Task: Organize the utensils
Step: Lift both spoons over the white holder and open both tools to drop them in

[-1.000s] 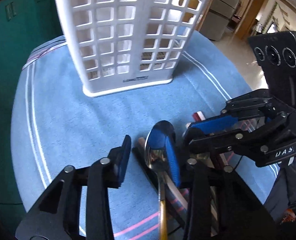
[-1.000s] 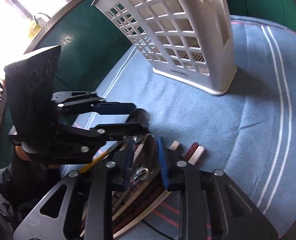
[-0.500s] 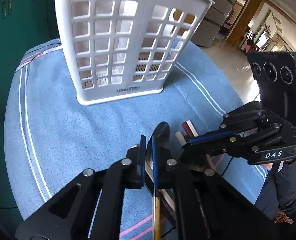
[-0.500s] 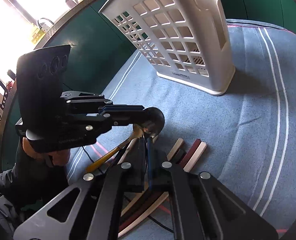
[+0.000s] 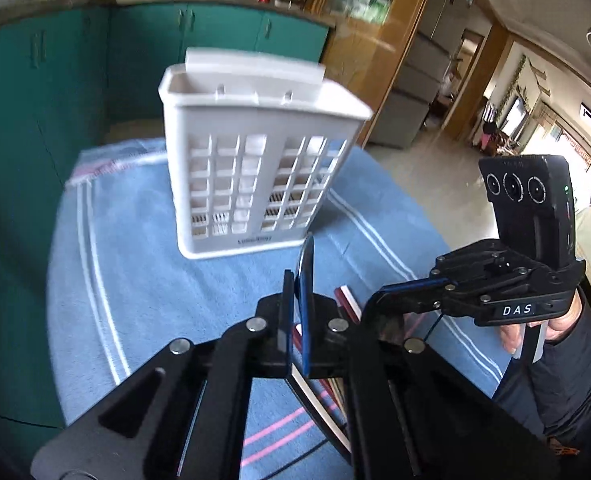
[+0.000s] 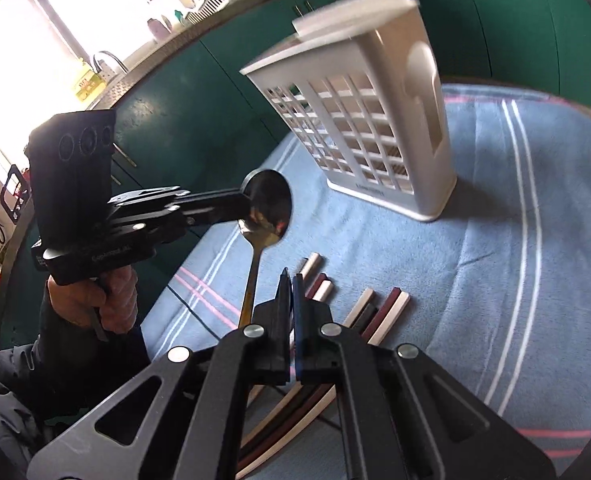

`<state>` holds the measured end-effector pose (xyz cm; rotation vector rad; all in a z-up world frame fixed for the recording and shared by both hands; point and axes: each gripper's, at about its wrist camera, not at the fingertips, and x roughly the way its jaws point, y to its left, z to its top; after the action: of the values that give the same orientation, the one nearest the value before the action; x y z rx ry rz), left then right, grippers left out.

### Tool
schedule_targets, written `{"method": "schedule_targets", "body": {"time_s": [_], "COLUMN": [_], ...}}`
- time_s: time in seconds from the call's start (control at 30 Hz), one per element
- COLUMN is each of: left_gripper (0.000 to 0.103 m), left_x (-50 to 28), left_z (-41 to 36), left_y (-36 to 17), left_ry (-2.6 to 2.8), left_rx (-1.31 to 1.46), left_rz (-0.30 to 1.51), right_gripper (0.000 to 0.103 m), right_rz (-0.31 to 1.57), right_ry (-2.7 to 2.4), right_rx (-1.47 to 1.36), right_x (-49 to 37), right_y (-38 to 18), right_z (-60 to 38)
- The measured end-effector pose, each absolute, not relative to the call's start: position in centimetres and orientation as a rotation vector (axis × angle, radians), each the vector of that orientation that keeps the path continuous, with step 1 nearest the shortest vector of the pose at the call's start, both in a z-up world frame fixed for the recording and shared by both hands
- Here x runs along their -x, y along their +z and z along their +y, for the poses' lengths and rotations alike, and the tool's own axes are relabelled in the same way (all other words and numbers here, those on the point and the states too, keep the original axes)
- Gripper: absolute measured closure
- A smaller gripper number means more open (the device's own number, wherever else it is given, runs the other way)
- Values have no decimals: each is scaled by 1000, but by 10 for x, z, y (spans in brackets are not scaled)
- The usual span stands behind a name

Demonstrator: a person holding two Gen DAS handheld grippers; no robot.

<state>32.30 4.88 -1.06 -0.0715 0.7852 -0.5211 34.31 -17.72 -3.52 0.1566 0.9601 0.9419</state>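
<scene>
My left gripper is shut on a metal spoon, which shows edge-on between the blue pads. In the right wrist view that spoon's bowl hangs in the air at the left gripper's tips, handle slanting down. My right gripper is shut too; a thin metal utensil seems pinched between its pads, mostly hidden. The right gripper hovers just right of the left one. The white slotted utensil basket stands upright beyond both.
A blue striped towel covers the table. Several utensils with dark and cream handles lie on it under the grippers. Teal cabinets stand behind the table. A hand grips the left tool.
Both grippers closed from open, the left on the spoon. Both then rose off the towel and pulled back, so the basket looks smaller and its top rim now shows.
</scene>
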Motion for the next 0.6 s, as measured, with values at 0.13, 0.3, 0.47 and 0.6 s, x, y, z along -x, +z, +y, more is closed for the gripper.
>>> {"method": "schedule_targets", "body": {"time_s": [0.13,0.3,0.47,0.6], "left_gripper": [101,101,101,101], "left_x": [-298,-259,-239,-237], "left_z": [58,66,69,69], "left_y": [16,47,79,111], "left_ry": [-489,-449,-384,-311], "left_rx": [49,42,24,7], "left_rz": [693,561,443,355], "right_gripper": [101,101,102,102], "right_rz": [867,714,533,390], "right_ry": [899,793,623,497], "right_rx": [-117,-51,-32,9], "right_x": [-315,-289,-275,-266], "right_y": [-5,36,72,116], "right_z": [-187,-195,-206,-207]}}
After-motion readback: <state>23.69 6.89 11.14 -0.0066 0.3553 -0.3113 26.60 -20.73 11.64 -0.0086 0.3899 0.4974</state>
